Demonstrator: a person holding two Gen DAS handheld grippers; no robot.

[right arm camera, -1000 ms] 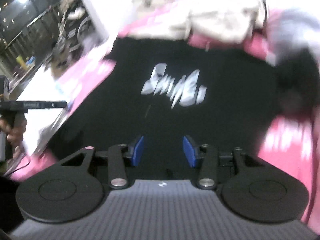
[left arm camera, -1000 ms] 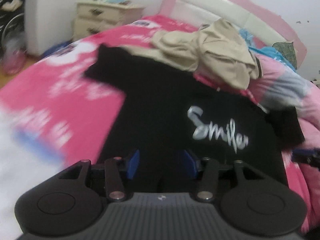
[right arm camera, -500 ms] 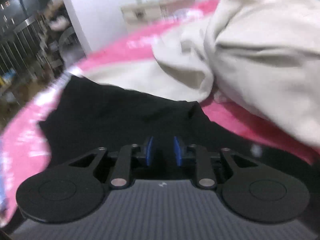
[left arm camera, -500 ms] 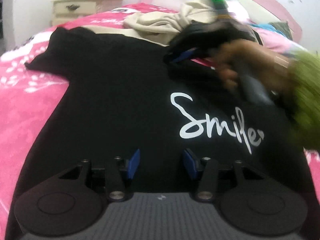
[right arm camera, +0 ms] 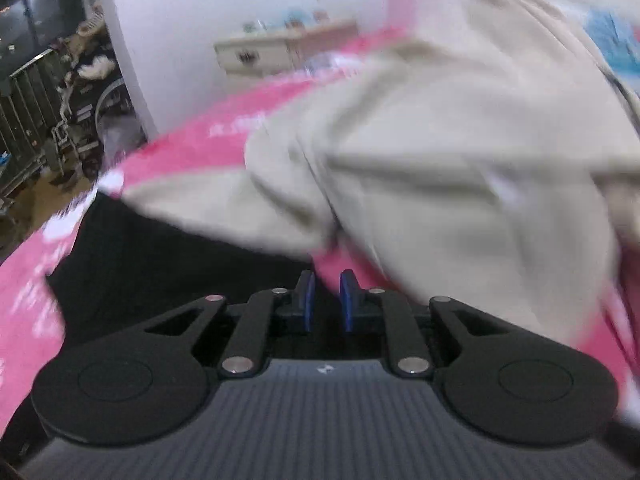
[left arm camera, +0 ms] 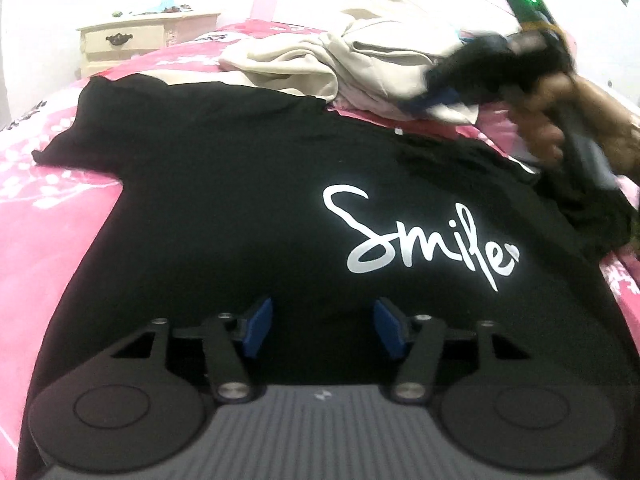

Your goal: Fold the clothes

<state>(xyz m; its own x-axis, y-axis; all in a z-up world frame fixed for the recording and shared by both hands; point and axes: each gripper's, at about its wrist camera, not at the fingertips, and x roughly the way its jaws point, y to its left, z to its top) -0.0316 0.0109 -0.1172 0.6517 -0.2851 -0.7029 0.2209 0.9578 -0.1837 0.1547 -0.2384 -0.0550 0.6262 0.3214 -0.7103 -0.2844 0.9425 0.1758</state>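
Note:
A black T-shirt [left arm camera: 240, 200] with white "Smile" lettering lies spread face up on the pink bed cover [left arm camera: 40, 240]. My left gripper [left arm camera: 323, 320] hovers over its lower part, jaws opening, with nothing between the pads. In the left wrist view a hand [left arm camera: 560, 132] carries my blurred right gripper [left arm camera: 438, 96] by the shirt's far right shoulder. In its own view the right gripper [right arm camera: 326, 292] has its jaws closing to a narrow gap at the shirt's [right arm camera: 160, 260] collar edge. Only pink cover shows in that gap. A crumpled beige garment [right arm camera: 440, 160] lies just ahead.
The beige garment [left arm camera: 340, 60] is heaped at the head of the bed, overlapping the shirt's top edge. A cream nightstand [left arm camera: 132, 40] stands beyond the bed's far left corner. Dark racks and clutter [right arm camera: 60, 100] fill the room at the left of the right wrist view.
The right gripper swept from over the lettering up to the collar beside the beige garment, and its jaws narrowed. The left gripper sank toward the shirt and its jaws widened.

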